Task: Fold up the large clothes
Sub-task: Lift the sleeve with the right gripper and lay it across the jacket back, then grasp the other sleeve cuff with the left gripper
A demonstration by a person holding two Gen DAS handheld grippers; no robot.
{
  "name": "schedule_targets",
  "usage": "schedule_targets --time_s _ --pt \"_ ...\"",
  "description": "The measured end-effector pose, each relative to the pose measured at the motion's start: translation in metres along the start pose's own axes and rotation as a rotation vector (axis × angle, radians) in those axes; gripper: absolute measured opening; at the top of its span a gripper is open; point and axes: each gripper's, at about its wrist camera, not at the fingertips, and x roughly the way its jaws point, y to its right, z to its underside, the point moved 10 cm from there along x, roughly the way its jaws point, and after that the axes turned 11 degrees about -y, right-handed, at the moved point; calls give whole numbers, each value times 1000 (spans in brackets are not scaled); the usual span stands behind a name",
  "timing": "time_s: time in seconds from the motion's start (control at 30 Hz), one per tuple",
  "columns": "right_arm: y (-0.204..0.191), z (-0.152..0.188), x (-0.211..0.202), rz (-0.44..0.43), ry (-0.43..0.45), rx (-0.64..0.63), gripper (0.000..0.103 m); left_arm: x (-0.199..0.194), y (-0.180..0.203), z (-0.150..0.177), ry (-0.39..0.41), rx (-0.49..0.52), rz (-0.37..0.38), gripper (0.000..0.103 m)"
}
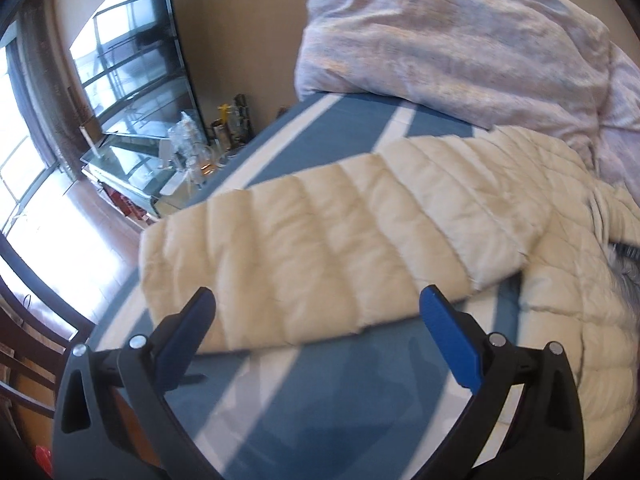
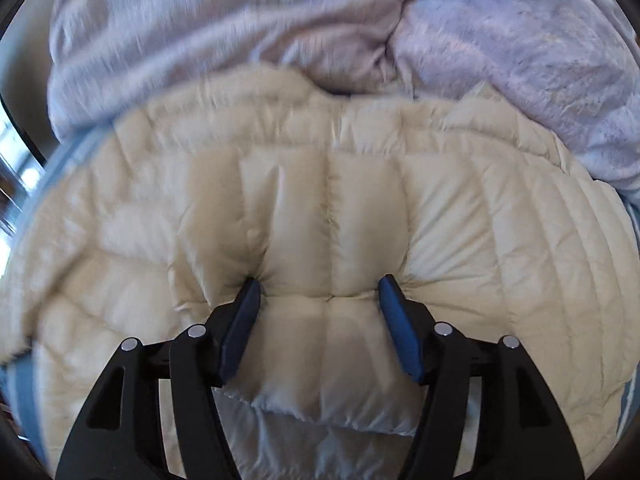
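Nearest, the right gripper [image 2: 320, 292] presses spread jaws into the cream down jacket [image 2: 320, 208], clamping nothing. The left gripper [image 1: 316, 312], jaws wide and empty, hangs above the sleeve [image 1: 320, 248] stretched toward the bed's [image 1: 320, 420] side edge. Light, puffy and probably slippery, the jacket is best pinched at cuff or hem; a lilac duvet [image 1: 460, 40] lies beyond.

The left hand-held gripper [image 1: 316, 312] stands at six o'clock with its blue-padded jaws spread wide and nothing between them, just above the near edge of a cream quilted down jacket [image 1: 320, 236]. The jacket lies across a blue-and-white striped bed [image 1: 304, 408], one sleeve reaching toward nine o'clock. A rumpled lilac duvet [image 1: 452, 36] fills one o'clock; a television [image 1: 132, 52] hangs at ten.
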Motion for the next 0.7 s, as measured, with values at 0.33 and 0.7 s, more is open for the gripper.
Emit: schedule_targets --time_s 0.33,0.7 --pt "0 -1 0 11 52 -1 67 8 -57 -13 -16 -79 -71 101" --pt "0 1 -4 15 101 -7 68 19 -108 -9 -80 -223 -8 101"
